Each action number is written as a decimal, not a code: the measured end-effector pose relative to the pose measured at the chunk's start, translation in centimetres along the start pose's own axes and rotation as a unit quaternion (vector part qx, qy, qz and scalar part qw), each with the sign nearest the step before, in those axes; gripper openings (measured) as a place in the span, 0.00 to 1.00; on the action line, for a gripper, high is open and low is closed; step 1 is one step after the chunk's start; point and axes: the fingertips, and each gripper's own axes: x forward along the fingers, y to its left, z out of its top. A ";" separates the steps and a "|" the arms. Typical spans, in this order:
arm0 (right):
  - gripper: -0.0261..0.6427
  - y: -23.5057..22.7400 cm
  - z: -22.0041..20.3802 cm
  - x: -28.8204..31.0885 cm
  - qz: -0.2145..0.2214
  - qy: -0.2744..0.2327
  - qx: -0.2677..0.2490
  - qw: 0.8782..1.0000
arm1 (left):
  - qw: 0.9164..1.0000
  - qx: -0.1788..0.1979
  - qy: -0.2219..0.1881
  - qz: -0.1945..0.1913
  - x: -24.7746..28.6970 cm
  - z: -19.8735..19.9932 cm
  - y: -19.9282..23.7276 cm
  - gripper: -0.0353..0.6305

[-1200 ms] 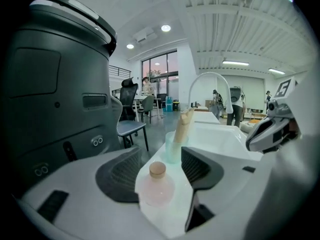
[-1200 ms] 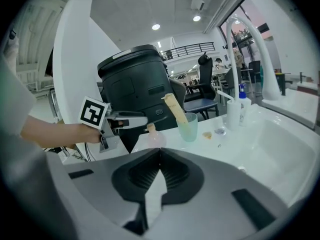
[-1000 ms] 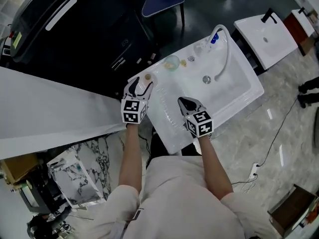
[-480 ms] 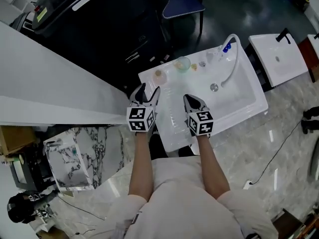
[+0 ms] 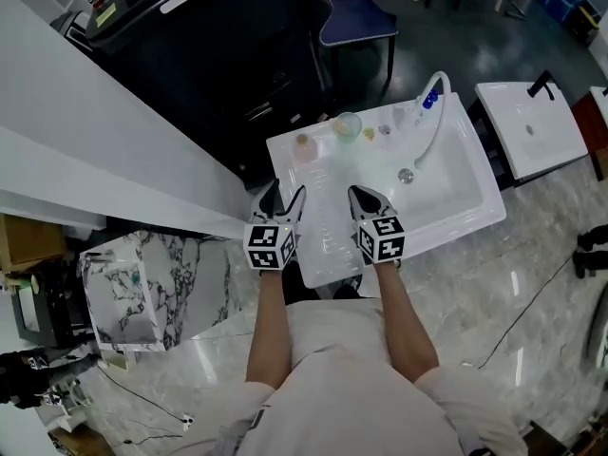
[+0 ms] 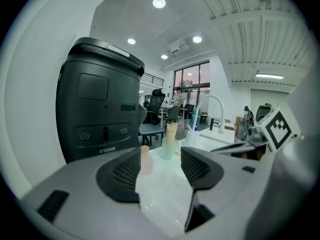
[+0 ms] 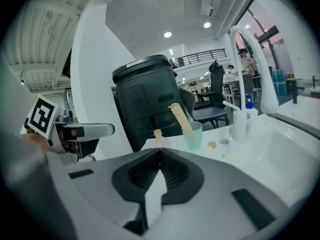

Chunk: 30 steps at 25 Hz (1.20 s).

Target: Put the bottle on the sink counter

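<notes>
A small pink bottle [image 5: 304, 145] stands upright at the back left of the white sink counter [image 5: 331, 255]. My left gripper [image 5: 285, 191] hovers over the counter's left front part, open and empty, a short way in front of the bottle. In the left gripper view the bottle [image 6: 145, 159] shows beyond the open jaws of that gripper [image 6: 160, 160]. My right gripper [image 5: 357, 192] is shut on nothing, beside the left one over the drainboard. In the right gripper view the bottle [image 7: 158, 136] stands just past the right gripper's [image 7: 160, 152] closed tips.
A green cup [image 5: 347, 126] holding a stick stands right of the bottle, followed by small bits and pump bottles [image 5: 429, 94] by the white faucet [image 5: 439, 112]. The basin [image 5: 446, 183] lies to the right. A big black machine [image 5: 190, 36] stands behind the counter.
My left gripper has drawn back from the bottle toward the counter's front edge. The right gripper stayed shut and shifted little. The head view has swung, so the counter sits more centrally.
</notes>
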 end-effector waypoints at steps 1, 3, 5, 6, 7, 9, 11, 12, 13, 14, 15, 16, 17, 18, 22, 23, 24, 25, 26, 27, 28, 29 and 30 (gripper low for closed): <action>0.05 0.1 0.0 -0.1 0.003 -0.001 -0.003 1.000 | 1.000 0.001 0.000 0.002 -0.1 -0.2 -0.1 0.43; 0.05 0.2 0.0 -0.4 0.009 0.000 -0.007 1.000 | 1.000 -0.001 -0.002 0.002 -0.2 -0.4 -0.6 0.41; 0.05 0.1 -0.1 -0.6 0.012 -0.001 -0.010 1.000 | 1.000 -0.004 -0.005 -0.002 -0.2 -0.5 -1.2 0.39; 0.05 0.0 -0.1 -0.7 0.014 -0.001 -0.010 1.000 | 1.000 -0.004 -0.006 -0.003 -0.1 -0.5 -1.5 0.39; 0.05 0.0 -0.2 -0.8 0.016 0.000 -0.011 1.000 | 1.000 -0.003 -0.006 -0.004 -0.1 -0.6 -1.8 0.39; 0.05 0.0 -0.3 -0.9 0.019 0.001 -0.013 1.000 | 1.000 -0.003 -0.005 -0.006 0.0 -0.8 -2.2 0.37; 0.05 -0.1 -0.3 -1.0 0.020 0.001 -0.012 1.000 | 1.000 -0.006 -0.004 -0.013 0.0 -1.1 -2.7 0.34; 0.05 -0.1 -0.4 -1.1 0.021 0.001 -0.011 1.000 | 1.000 -0.007 -0.004 -0.018 0.0 -1.1 -2.9 0.33; 0.05 -0.2 -0.4 -1.1 0.021 0.002 -0.010 1.000 | 1.000 -0.008 -0.006 -0.021 0.0 -1.0 -3.0 0.30; 0.05 -0.3 -0.5 -1.1 0.021 0.003 -0.009 1.000 | 1.000 -0.007 -0.008 -0.022 0.0 -0.9 -3.1 0.27; 0.05 -0.4 -0.5 -1.1 0.020 0.004 -0.007 1.000 | 1.000 -0.006 -0.009 -0.021 0.0 -0.7 -3.1 0.24; 0.05 -0.6 -0.5 -1.1 0.020 0.004 -0.004 1.000 | 1.000 -0.006 -0.010 -0.020 0.1 -0.6 -3.2 0.23; 0.05 -0.7 -0.4 -1.1 0.020 0.003 -0.001 1.000 | 1.000 -0.005 -0.009 -0.019 0.2 -0.6 -3.1 0.21; 0.05 -0.9 -0.4 -1.1 0.020 0.003 0.001 1.000 | 1.000 -0.004 -0.008 -0.017 0.2 -0.6 -3.1 0.20; 0.05 -1.0 -0.5 -0.9 0.021 0.004 0.001 1.000 | 1.000 -0.002 -0.004 -0.013 0.1 -0.7 -2.8 0.09; 0.05 -1.0 -0.5 -0.8 0.022 0.005 0.001 1.000 | 1.000 -0.002 -0.003 -0.012 0.2 -0.7 -2.8 0.08; 0.05 -1.1 -0.5 -0.7 0.022 0.006 0.002 1.000 | 1.000 -0.002 -0.002 -0.011 0.3 -0.7 -2.6 0.07; 0.05 -1.1 -0.5 -0.5 0.023 0.006 0.001 1.000 | 1.000 -0.003 -0.001 -0.010 0.3 -0.7 -2.5 0.06; 0.05 -1.1 -0.4 -0.4 0.024 0.006 0.001 1.000 | 1.000 -0.004 0.000 -0.008 0.3 -0.7 -2.3 0.06; 0.05 -1.0 -0.3 -0.3 0.025 0.006 0.001 1.000 | 1.000 -0.008 0.000 -0.007 0.4 -0.7 -2.1 0.06; 0.05 -1.0 -0.3 -0.2 0.026 0.006 0.000 1.000 | 1.000 -0.013 0.000 -0.007 0.4 -0.7 -1.9 0.06; 0.05 -1.0 -0.2 -0.1 0.027 0.006 0.001 1.000 | 1.000 -0.020 0.000 -0.007 0.4 -0.6 -1.8 0.06; 0.05 -0.9 -0.1 0.0 0.028 0.006 0.001 1.000 | 1.000 -0.026 0.000 -0.008 0.5 -0.6 -1.7 0.06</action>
